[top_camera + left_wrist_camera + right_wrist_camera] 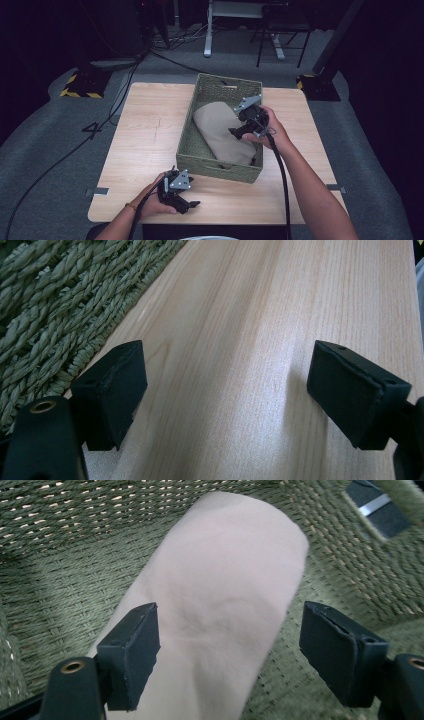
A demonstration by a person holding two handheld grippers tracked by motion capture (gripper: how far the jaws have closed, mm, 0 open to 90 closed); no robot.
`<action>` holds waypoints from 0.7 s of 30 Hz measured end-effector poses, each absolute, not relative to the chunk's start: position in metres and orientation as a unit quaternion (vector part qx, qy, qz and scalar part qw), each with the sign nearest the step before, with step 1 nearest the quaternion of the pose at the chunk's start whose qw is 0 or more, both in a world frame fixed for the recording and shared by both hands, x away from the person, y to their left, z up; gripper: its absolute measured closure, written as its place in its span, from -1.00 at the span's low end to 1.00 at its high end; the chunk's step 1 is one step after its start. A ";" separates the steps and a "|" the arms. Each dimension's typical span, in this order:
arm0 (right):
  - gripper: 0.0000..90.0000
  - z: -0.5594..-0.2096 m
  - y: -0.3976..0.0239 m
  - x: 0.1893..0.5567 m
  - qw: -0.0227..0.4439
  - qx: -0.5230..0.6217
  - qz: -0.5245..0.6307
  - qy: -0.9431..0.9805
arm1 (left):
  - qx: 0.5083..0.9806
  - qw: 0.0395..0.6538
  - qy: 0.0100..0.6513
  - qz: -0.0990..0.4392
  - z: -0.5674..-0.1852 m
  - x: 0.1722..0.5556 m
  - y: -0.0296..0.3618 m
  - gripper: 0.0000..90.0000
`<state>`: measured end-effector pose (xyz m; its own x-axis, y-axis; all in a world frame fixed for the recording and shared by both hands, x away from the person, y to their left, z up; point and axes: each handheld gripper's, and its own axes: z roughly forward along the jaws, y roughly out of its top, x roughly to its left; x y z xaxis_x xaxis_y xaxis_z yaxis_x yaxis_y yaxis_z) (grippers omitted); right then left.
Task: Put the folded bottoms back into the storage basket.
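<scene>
- Wooden bench (150,150) on grey carpet, green woven basket (197,162) on it.
- Beige rolled cloth (220,135) lies inside basket; placing looks done.
- Right tongs (239,131) gape empty above cloth.
- Left tongs (189,205) gape empty, idle on bench.

On the table (145,130), a basket (200,162) stands right of centre, its long axis running from 6 toward 12 o'clock. Inside it lies a rolled cloth (220,132), stretched along that same axis, its far end near the basket's middle and its near end close to the 6 o'clock wall. The right gripper (239,132) hangs over the basket at the cloth's 3 o'clock side, its fingers (131,655) spread either side of the roll without touching it. The left gripper (187,204) sits at the table's 6 o'clock edge, just before the basket's near left corner, its fingers (112,392) apart over bare table, the basket wall at their 10 o'clock.
</scene>
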<state>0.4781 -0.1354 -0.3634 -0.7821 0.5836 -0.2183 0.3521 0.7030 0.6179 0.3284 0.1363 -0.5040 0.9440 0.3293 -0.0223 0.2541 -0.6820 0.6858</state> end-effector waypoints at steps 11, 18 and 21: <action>-0.47 -0.355 -0.177 0.463 0.220 0.278 0.305 0.884 | 0.916 0.365 0.159 0.052 -0.504 0.328 0.136 -0.63; -0.47 -0.350 -0.205 0.452 0.233 0.292 0.315 0.873 | 0.916 0.365 0.159 0.052 -0.504 0.329 0.136 -0.63; -0.47 -0.350 -0.220 0.444 0.240 0.296 0.316 0.869 | 0.916 0.365 0.159 0.052 -0.504 0.329 0.136 -0.63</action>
<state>0.4442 -0.2200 -0.3501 -0.7094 0.6666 -0.2291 0.3636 0.6245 0.6912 0.3286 0.1362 -0.5040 0.9439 0.3295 -0.0204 0.2532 -0.6831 0.6850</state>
